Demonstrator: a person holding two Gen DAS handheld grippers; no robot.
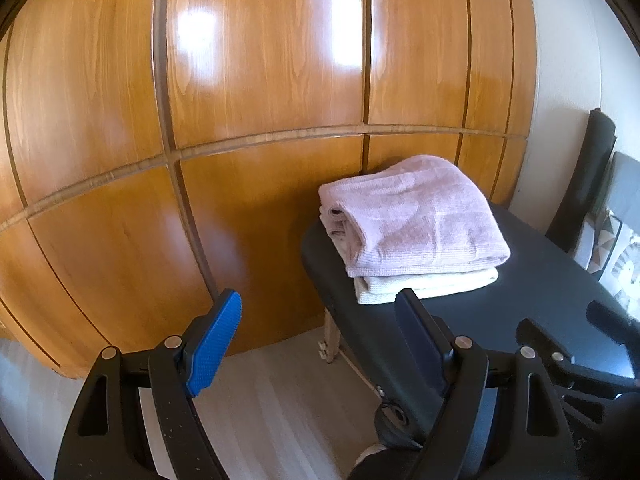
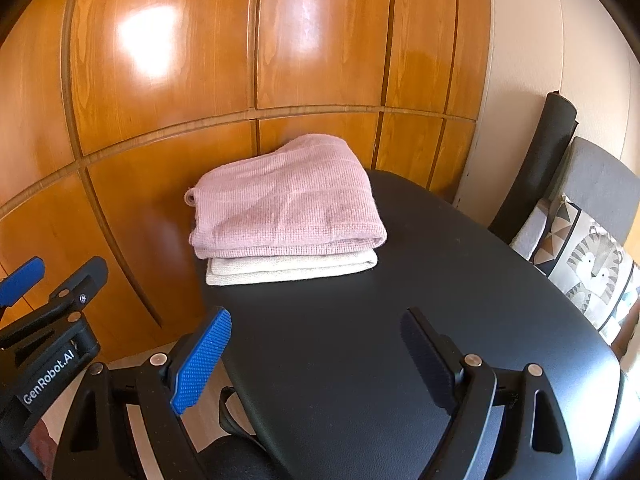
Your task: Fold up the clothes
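**Both grippers empty; folded stack at far left of table**

Jaws on both grippers stand wide apart with nothing between them. Left gripper (image 1: 318,326) hangs off the near left edge of the black table (image 1: 540,292), its left blue pad (image 1: 214,346) over the pale floor (image 1: 280,400) and its right finger over the table's edge. Right gripper (image 2: 316,354) sits above the near part of the table (image 2: 460,280), blue pad (image 2: 202,360) at the table's left edge, dark pad over the bare top. Neither gripper touches any cloth.

Two folded items lie stacked at the far left corner of the table, close to the wooden wardrobe (image 2: 180,80). Pink towel (image 2: 288,208) is on top, folded several times, its rolled fold facing left in the left wrist view (image 1: 412,216). Cream towel (image 2: 292,266) lies flat beneath it, its near edge showing past the pink one (image 1: 424,282). The stack is well apart from both grippers.

Right of the table, a grey chair (image 2: 600,176) holds a patterned cushion (image 2: 588,264); a black roll (image 2: 536,168) leans against the wall.
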